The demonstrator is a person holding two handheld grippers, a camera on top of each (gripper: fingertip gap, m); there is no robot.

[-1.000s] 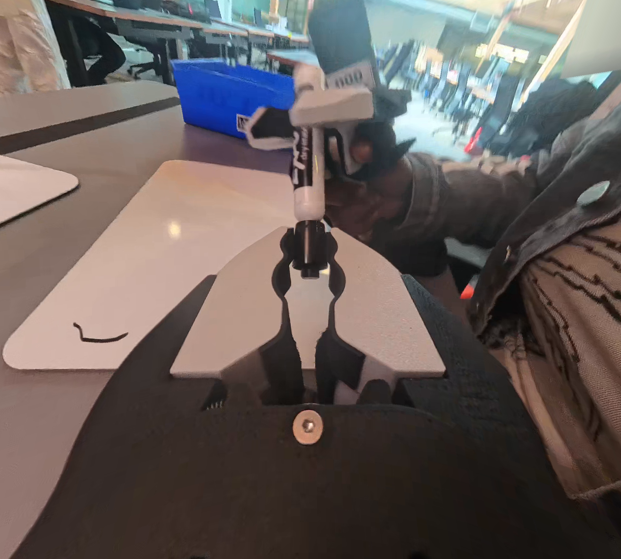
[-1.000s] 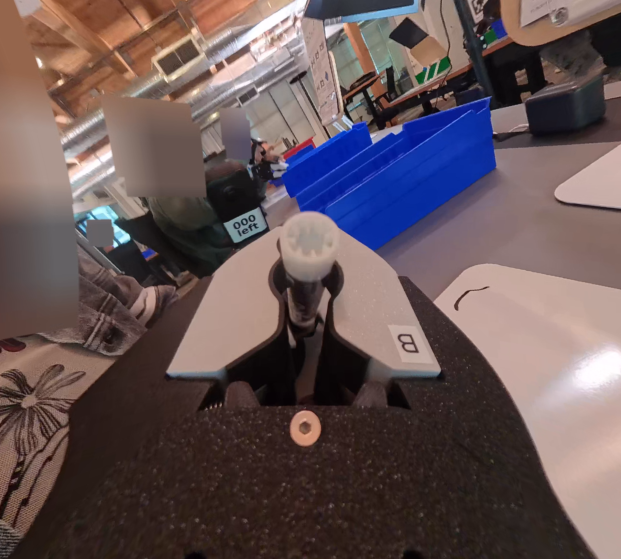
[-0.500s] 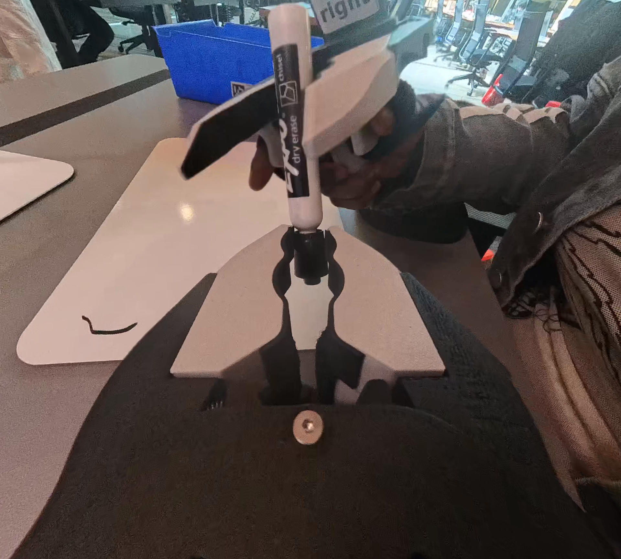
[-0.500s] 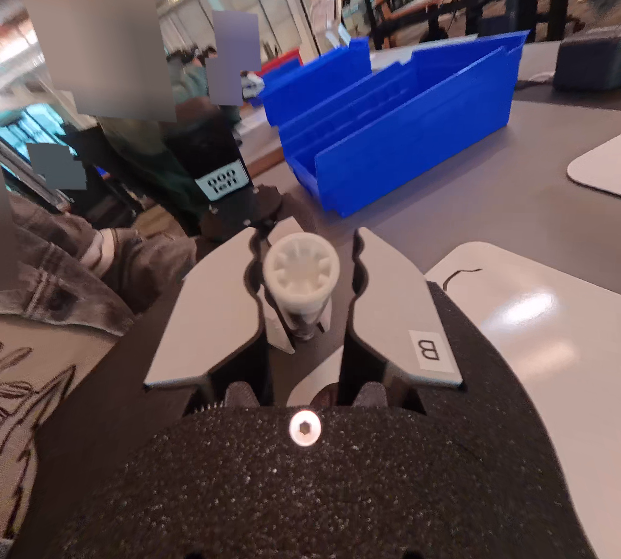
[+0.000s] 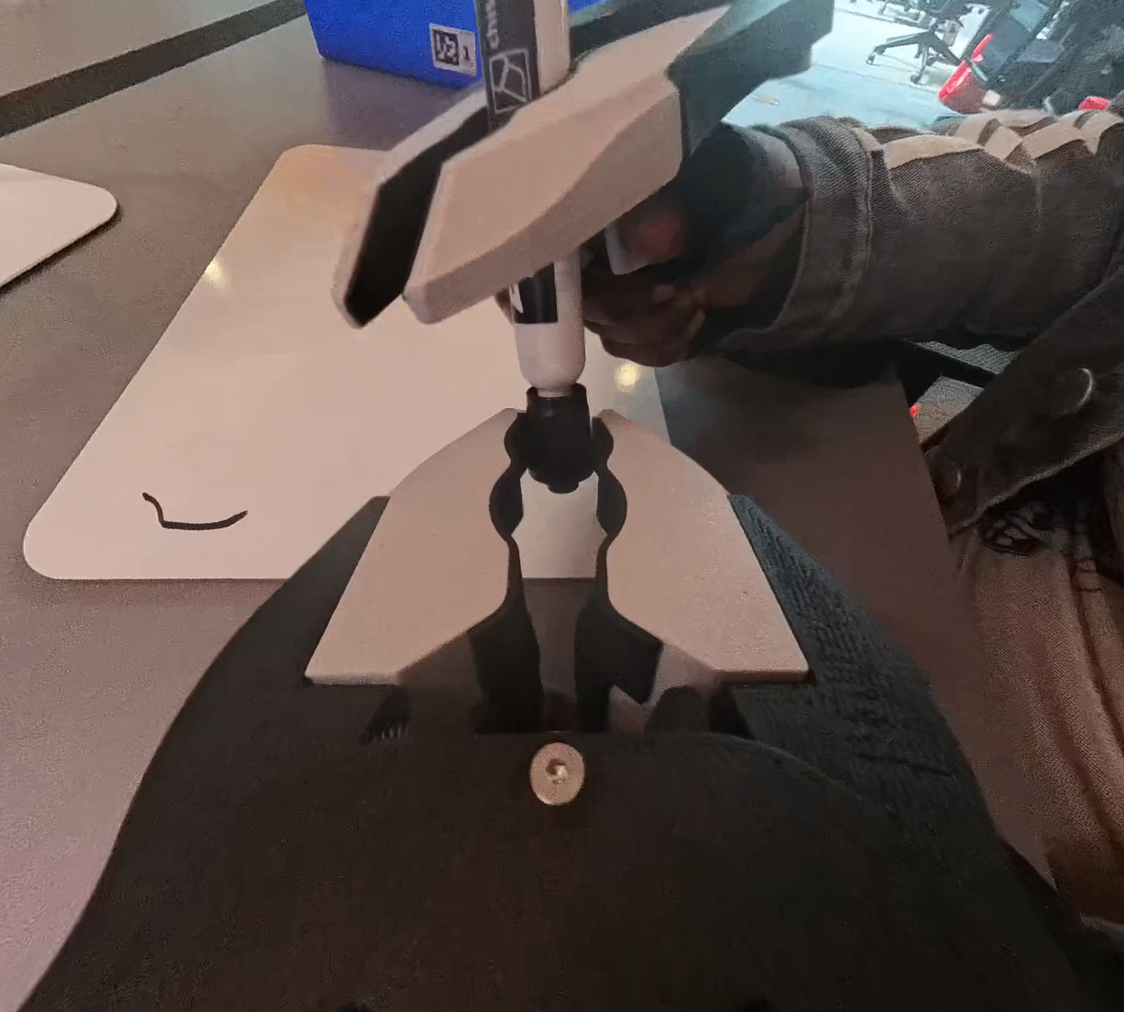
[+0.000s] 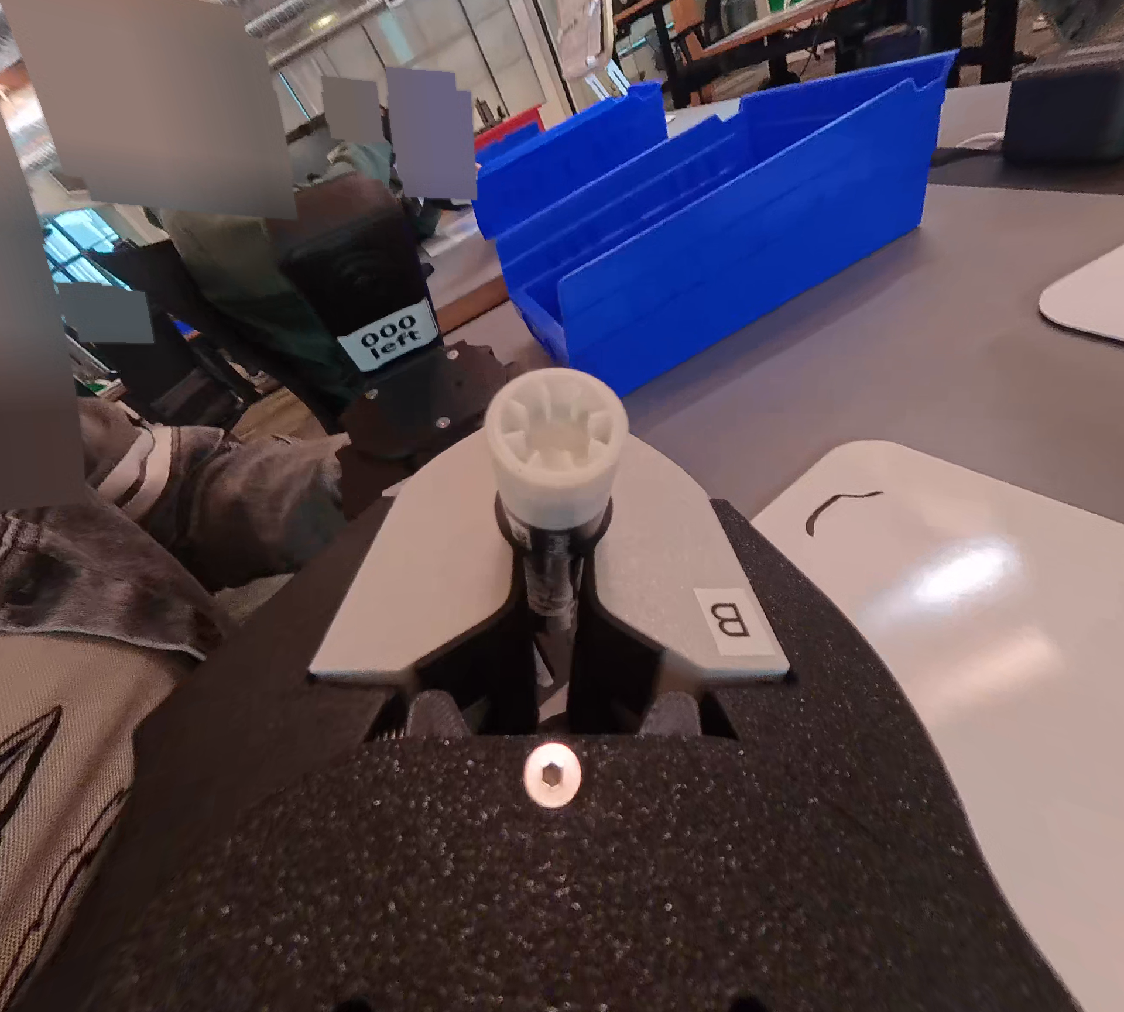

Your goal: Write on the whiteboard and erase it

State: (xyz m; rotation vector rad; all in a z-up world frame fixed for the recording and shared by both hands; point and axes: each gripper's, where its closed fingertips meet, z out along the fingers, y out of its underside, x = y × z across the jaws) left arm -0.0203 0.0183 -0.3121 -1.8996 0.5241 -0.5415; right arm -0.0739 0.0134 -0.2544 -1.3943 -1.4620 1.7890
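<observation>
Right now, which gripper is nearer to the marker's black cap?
Left. The left gripper has its jaws shut on the black cap; the right gripper clamps the marker higher up its white barrel, above the cap.

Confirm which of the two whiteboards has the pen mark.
The nearer whiteboard, beneath the marker: short black stroke near its corner. The farther whiteboard shows none on its visible part.

Blue bin point(image 6: 730, 265), white whiteboard point(image 5: 292, 375), black-and-white marker point(image 5: 529, 70)
</observation>
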